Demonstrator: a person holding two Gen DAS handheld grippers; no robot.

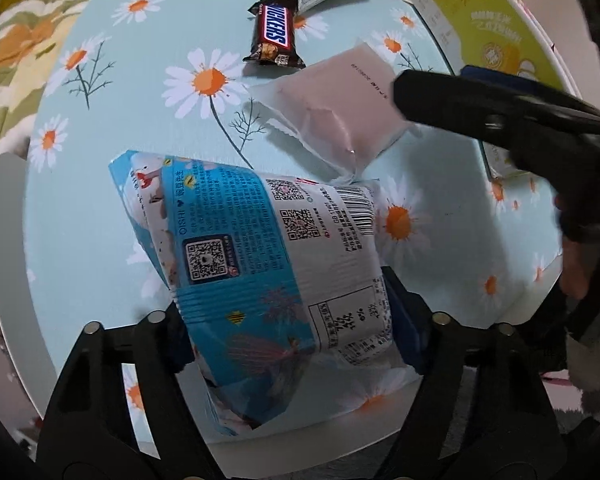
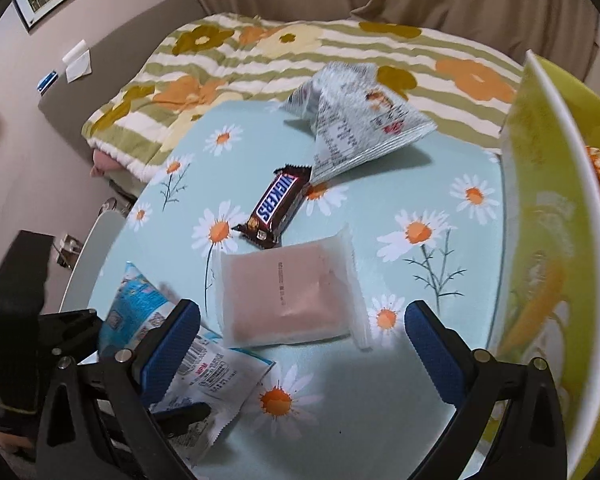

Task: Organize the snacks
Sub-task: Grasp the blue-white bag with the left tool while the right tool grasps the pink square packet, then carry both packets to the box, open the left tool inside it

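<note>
Closing on the blue snack bag [image 1: 260, 264], the left tongs [image 1: 288, 320] pinch it for lifting; the right tongs [image 2: 300, 344] hang wide open and empty above the pink packet [image 2: 288, 296] mid-desk [image 2: 380, 420].

Soft, even indoor light is falling on the bench [image 1: 100, 200], casting faint shadows. Fisheye distortion is bending both views, with corners going black. Motion blur is smearing the yellow box [image 2: 548, 240] at the right wrist view's edge.
</note>
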